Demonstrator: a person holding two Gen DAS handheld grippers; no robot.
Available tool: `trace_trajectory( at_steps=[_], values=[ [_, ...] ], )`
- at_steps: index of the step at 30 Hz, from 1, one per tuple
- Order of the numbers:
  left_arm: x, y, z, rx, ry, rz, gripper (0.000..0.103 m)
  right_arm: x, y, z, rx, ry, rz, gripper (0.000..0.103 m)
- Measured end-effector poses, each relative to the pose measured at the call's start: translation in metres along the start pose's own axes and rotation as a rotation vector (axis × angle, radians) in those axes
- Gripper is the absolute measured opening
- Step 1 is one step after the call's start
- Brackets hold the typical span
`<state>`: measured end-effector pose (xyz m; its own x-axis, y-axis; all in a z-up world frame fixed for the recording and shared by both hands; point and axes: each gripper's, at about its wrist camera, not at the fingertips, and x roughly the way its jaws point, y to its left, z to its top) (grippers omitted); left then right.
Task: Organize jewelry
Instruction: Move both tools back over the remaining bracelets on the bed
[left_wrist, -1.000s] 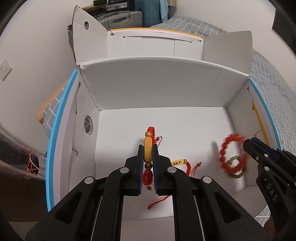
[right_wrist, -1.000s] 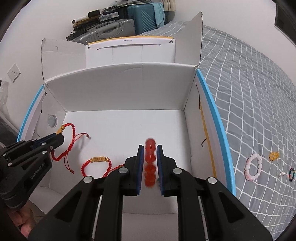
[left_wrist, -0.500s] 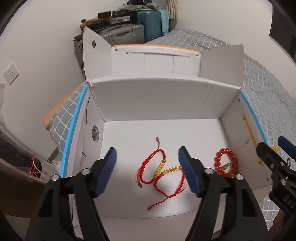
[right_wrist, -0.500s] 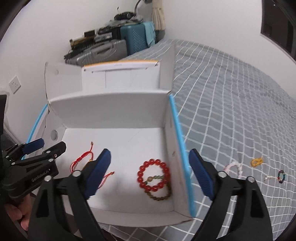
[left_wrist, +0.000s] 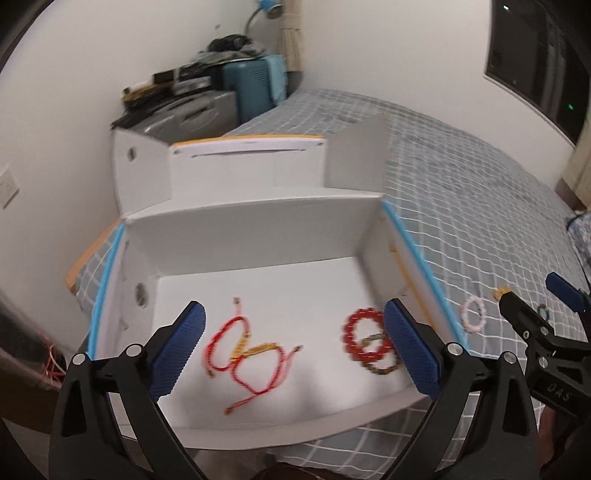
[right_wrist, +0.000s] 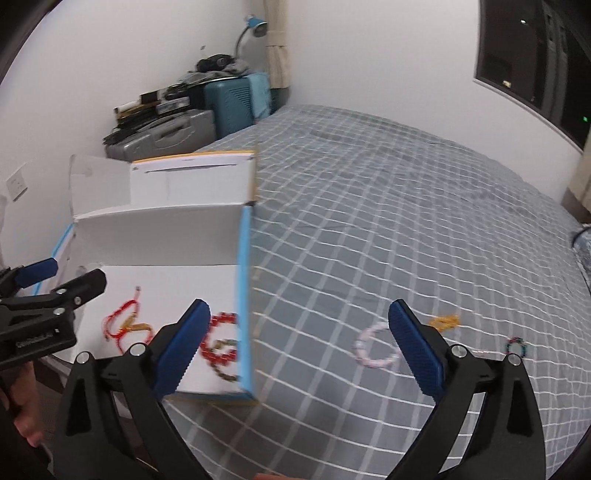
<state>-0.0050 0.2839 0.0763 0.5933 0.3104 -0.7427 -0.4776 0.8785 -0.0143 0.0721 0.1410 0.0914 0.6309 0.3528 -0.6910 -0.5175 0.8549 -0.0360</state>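
Item 1: my left gripper (left_wrist: 295, 343), jaws opening, blue pads spread wide with nothing pinched between them; it hangs above the open white box (left_wrist: 255, 236).

Item 2: my right gripper (right_wrist: 299, 345), jaws likewise opening and gripping nothing; I see it over the bed, just past the box's blue-edged right wall (right_wrist: 244, 295).

Item 3: white box, lid flaps folded up at the back, sitting at the near corner of the grey checked bedspread (right_wrist: 388, 229).

Item 4: 2 red cord bracelets (left_wrist: 245, 350) with gold-coloured bars, lying overlapped on the box floor, left of centre. Blurred in both views.

Item 5: 1 red bead bracelet (left_wrist: 364, 336) on the box floor near the right wall, overlapping a darker brownish-green bead bracelet (left_wrist: 380, 363) just in front of it.

Item 6: 1 pale pink bead bracelet (right_wrist: 375, 349) on the bedspread outside the box, framed between my right gripper's spread fingers.

Item 7: 1 small gold-coloured piece (right_wrist: 443, 322) on the bedspread, just beyond the pink bracelet.

Item 8: 1 small dark multicoloured bead ring (right_wrist: 516, 345), further right on the bedspread.

Item 9: stacked suitcases (right_wrist: 177, 125) against the far wall, a blue lamp (right_wrist: 256, 27) above them.
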Motion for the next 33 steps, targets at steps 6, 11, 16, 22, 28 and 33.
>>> trace_trajectory(
  at_steps=[6,11,16,22,28,33],
  values=[
    [0.000,-0.045,0.003,0.048,-0.006,-0.047,0.097,-0.010,-0.054,-0.012,0.049,-0.006,-0.058,0.093],
    [0.002,-0.089,0.004,0.098,-0.010,-0.108,0.097,-0.016,-0.105,-0.023,0.117,-0.002,-0.107,0.093],
    [0.007,-0.132,0.005,0.142,-0.006,-0.155,0.097,-0.016,-0.161,-0.031,0.193,0.010,-0.155,0.093],
    [0.023,-0.190,0.005,0.193,0.016,-0.200,0.097,-0.009,-0.218,-0.041,0.263,0.021,-0.198,0.093],
    [0.059,-0.242,-0.002,0.259,0.037,-0.208,0.097,0.009,-0.274,-0.060,0.345,0.033,-0.235,0.093],
    [0.093,-0.267,-0.011,0.274,0.049,-0.194,0.097,0.038,-0.313,-0.081,0.402,0.072,-0.274,0.093]
  ],
)
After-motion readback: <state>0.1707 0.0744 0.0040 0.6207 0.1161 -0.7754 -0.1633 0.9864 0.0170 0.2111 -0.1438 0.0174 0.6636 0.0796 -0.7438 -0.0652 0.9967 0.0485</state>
